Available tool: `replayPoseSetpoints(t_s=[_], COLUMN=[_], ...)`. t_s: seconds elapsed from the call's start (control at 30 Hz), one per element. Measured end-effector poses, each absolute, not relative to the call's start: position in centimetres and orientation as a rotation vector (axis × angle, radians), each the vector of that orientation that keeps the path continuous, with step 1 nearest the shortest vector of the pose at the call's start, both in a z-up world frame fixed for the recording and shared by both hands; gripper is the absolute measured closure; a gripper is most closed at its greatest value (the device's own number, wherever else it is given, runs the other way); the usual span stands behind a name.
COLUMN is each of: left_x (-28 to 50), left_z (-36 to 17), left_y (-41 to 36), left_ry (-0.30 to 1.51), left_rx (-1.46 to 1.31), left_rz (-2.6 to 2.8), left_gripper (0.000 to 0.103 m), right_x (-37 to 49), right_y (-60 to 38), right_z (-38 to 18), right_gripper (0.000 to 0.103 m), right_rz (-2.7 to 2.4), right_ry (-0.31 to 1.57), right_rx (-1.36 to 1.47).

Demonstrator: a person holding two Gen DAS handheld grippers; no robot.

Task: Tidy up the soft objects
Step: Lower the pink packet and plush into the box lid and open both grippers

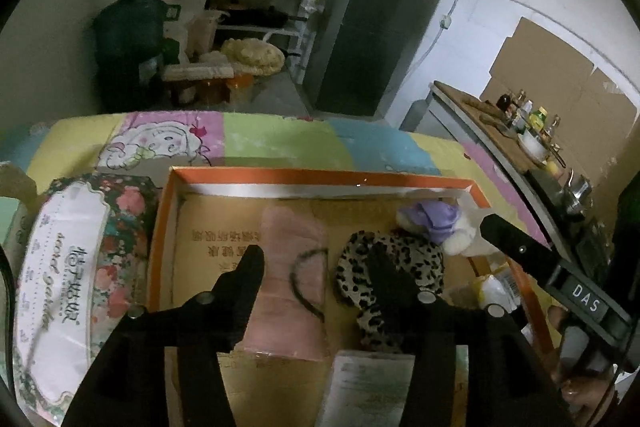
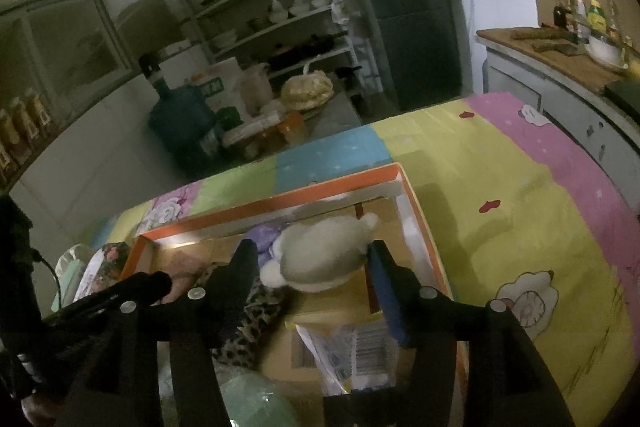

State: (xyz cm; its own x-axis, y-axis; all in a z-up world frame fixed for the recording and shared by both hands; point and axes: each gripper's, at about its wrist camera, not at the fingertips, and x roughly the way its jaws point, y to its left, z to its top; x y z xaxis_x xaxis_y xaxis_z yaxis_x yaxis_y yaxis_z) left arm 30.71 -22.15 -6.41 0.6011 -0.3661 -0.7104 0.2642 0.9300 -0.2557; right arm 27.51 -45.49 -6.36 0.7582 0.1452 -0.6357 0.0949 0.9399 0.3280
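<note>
Three soft things already lie in the shallow orange-rimmed cardboard box (image 1: 320,175) seen from the left wrist: a folded pink cloth (image 1: 286,267), a leopard-print fabric piece (image 1: 394,263) and, at the far right corner, a white plush toy with a purple hat (image 1: 440,223). The left gripper (image 1: 316,267) hangs over the cloth, fingers spread, pinching nothing. From the right wrist, the right gripper (image 2: 310,259) straddles the plush toy (image 2: 324,255) with fingers apart, seemingly not pressing it. Sorting looks well advanced; a floral tissue pack (image 1: 76,267) lies outside, left of the box.
</note>
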Motion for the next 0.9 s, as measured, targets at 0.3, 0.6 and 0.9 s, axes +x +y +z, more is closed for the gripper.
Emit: replayPoseSetpoints(t_s=[0.3,0.6,0.9], left_x=[29.6,27.9,26.1], left_z=[-5.2,-3.7,-1.8], left_y=[-21.8,-21.1,-19.6], left_ry=[0.796,0.729,0.655], left_rx=[-0.114,-0.098,-0.088], left_rz=[-0.364,-0.356,-0.332], left_gripper=[0.042,0.032,0.032], right_x=[26.8,25.9,23.7], right_y=[-45.4,-44.7,-43.2], right_z=[-6.0,-5.4,-3.2], right_gripper=[0.044,0.043,0.043], right_rz=[0.012,0.000,0.003], right_ry=[0.704,0.699,0.642], right_rx=[0.348,0.332,0.304])
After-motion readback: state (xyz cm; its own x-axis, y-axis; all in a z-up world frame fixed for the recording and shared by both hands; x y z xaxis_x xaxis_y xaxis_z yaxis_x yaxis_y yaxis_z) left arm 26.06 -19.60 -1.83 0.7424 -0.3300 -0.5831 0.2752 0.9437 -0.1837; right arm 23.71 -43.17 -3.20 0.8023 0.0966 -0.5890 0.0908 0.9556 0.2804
